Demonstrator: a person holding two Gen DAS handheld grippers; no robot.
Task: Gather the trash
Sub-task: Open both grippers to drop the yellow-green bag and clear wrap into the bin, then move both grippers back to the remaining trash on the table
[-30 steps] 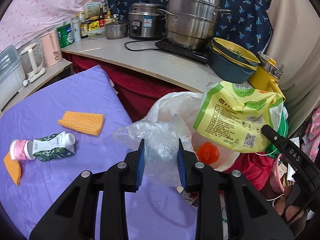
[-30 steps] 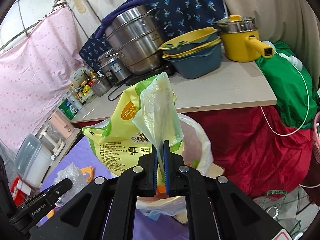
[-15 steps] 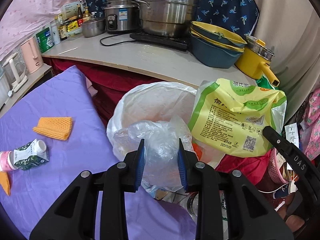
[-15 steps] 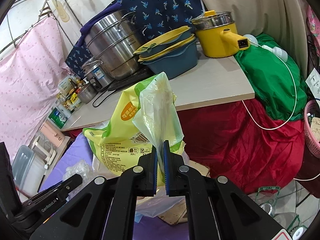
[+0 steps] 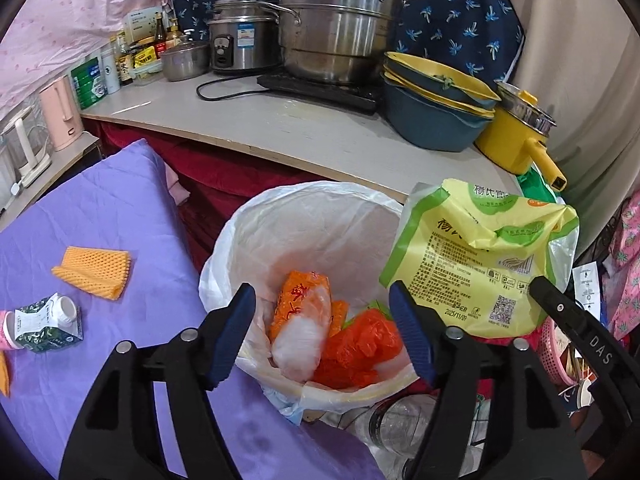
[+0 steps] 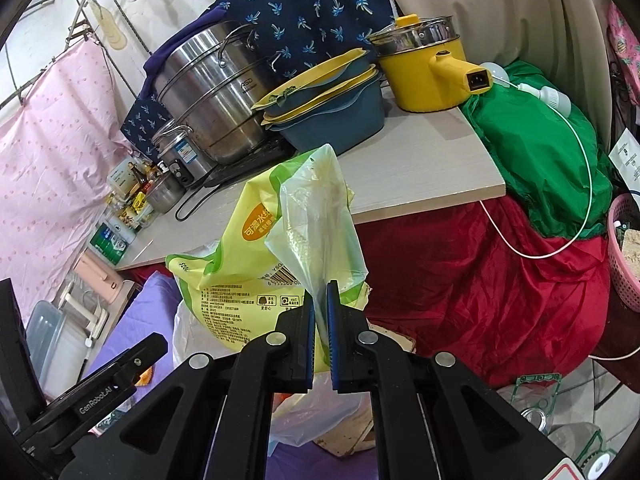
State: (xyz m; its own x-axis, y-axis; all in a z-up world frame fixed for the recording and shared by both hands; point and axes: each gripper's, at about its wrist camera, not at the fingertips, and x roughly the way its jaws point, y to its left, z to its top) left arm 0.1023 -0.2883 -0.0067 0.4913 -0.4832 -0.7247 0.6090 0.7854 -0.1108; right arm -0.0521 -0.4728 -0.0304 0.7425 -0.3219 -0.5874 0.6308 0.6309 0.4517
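The left gripper hung spread wide and empty over the lined trash bin, where orange wrappers lay. The right gripper pinched a yellow-green package beside the bin's rim. A milk carton and orange foam net lay near the purple surface's left edge

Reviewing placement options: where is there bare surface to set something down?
Free: the purple cloth above the orange foam net, and the counter between the cable and its front edge. Crowded: the back row of pots, bottles and bowls.
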